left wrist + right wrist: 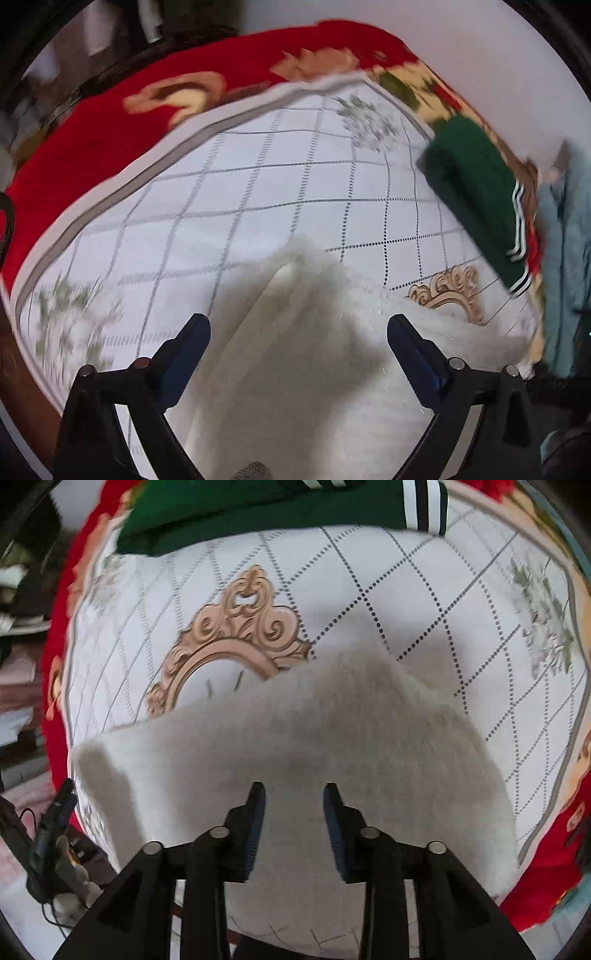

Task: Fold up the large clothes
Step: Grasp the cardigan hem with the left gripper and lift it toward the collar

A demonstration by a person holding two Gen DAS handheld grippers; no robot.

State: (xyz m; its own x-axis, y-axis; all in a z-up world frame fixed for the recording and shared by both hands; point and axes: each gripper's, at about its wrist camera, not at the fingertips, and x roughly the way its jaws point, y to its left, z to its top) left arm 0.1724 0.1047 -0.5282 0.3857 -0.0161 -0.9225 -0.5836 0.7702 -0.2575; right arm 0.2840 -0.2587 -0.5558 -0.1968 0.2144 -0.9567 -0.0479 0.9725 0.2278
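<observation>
A fluffy white garment (317, 354) lies on the white checked cloth (258, 184), partly folded with a raised ridge. It fills the lower half of the right wrist view (295, 746). My left gripper (298, 332) is open wide above the garment, fingers apart on either side of it, holding nothing. My right gripper (294, 801) is open with a narrower gap, just above the garment's near part, and nothing shows between its fingers. A folded green garment (476, 199) with white stripes lies at the far right edge of the cloth and shows at the top of the right wrist view (258, 506).
A red patterned blanket (110, 140) lies under the checked cloth and shows around its edges. A blue-grey garment (565, 258) hangs at the right. A gold ornament print (236, 627) marks the cloth. A dark device with cables (48, 842) sits below the left edge.
</observation>
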